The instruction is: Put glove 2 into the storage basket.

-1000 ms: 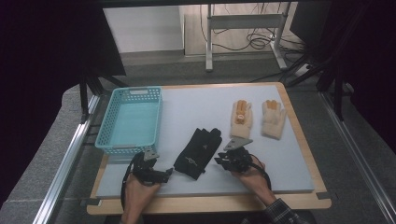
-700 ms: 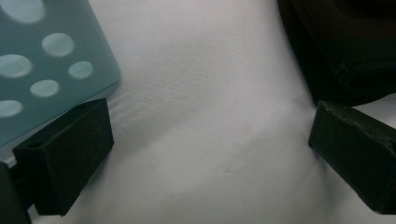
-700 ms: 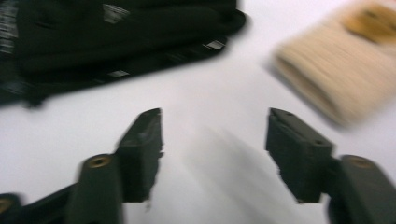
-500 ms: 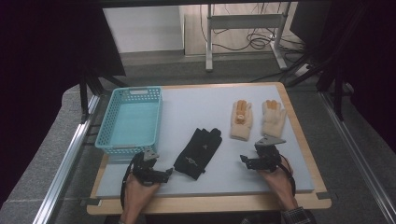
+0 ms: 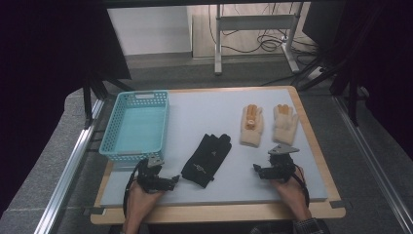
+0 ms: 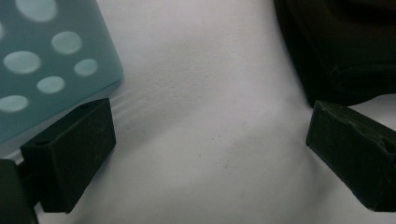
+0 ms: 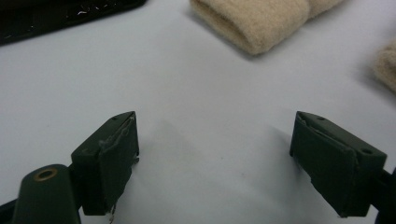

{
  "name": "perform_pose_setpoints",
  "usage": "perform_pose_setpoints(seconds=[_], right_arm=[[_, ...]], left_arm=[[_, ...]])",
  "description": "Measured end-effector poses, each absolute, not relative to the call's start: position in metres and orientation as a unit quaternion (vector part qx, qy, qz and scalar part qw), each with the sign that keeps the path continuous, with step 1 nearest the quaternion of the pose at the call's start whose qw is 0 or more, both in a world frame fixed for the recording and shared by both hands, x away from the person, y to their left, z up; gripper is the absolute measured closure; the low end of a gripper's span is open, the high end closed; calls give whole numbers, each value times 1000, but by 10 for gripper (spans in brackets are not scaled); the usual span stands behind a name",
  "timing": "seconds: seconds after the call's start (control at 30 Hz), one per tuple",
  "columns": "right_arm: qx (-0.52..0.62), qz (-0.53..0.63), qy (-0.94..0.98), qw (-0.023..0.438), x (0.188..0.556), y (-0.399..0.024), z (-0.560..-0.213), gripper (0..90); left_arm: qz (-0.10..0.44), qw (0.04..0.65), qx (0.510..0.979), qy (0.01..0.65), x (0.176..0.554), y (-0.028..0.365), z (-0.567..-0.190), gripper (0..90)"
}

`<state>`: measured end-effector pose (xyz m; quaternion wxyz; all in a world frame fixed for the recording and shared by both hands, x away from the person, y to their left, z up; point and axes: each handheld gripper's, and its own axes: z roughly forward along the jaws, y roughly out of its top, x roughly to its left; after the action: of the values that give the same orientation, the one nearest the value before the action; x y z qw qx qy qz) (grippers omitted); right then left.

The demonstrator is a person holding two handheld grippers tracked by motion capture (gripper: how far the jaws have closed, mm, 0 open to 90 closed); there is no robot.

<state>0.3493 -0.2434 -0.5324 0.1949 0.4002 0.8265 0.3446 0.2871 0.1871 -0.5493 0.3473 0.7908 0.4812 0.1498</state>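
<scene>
Both grippers have their jaws spread wide with nothing between the pads. Seen through the right gripper view, the right gripper [image 7: 215, 163] has bare pale mat between its black jaws, which have just been opening. In the high view this right gripper [image 5: 259, 170] lies low over the near right part of the light grey table mat [image 5: 209, 109], jaws pointing left toward the black fabric glove [image 5: 206, 159] but well apart from it. The person's right hand [image 5: 291, 192] comes in from the bottom edge, forearm angled up and slightly left, wrist low by the wooden table edge.

Over in the left gripper view, the left gripper [image 6: 208, 154] shows bare mat between its blocks, with the perforated turquoise plastic basket [image 6: 42, 60] just beyond the left jaw and the black glove's [image 6: 345, 46] dark edge just beyond the right jaw. From above, the left gripper [image 5: 170, 181] sits near the front edge, between the basket's [image 5: 113, 152] near corner and the glove's cuff, held by the left hand [image 5: 142, 200] rising straight from the bottom edge.

Farther back on the mat lie two cream knitted gloves, one [image 5: 252, 127] with an orange patch, the other [image 5: 285, 123] plain, side by side and just beyond the right gripper.
</scene>
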Motion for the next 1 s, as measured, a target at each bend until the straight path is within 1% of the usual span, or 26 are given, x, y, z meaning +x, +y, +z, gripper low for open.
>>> perform_pose_setpoints(seconds=[0.17, 0.27, 0.6, 0.7, 0.77, 0.8, 1.0], right_arm=[[400, 344, 827, 195, 349, -243, -532, 155], [400, 345, 826, 196, 349, -244, -533, 155], [400, 345, 826, 196, 349, -244, -533, 154], [400, 345, 826, 196, 349, -243, -533, 155], [400, 345, 826, 196, 349, -244, -533, 155], [400, 345, 826, 196, 349, -244, -533, 155], [400, 345, 826, 196, 349, -244, -533, 155]], left_arm=[[141, 352, 790, 482, 283, 185, -543, 21], [139, 353, 795, 474, 281, 177, -534, 21], [129, 360, 806, 452, 294, 137, -504, 14], [127, 353, 815, 441, 303, 119, -497, 11], [123, 346, 823, 433, 315, 100, -493, 8], [123, 346, 823, 433, 315, 100, -493, 7], [112, 320, 834, 436, 348, 79, -500, 0]])
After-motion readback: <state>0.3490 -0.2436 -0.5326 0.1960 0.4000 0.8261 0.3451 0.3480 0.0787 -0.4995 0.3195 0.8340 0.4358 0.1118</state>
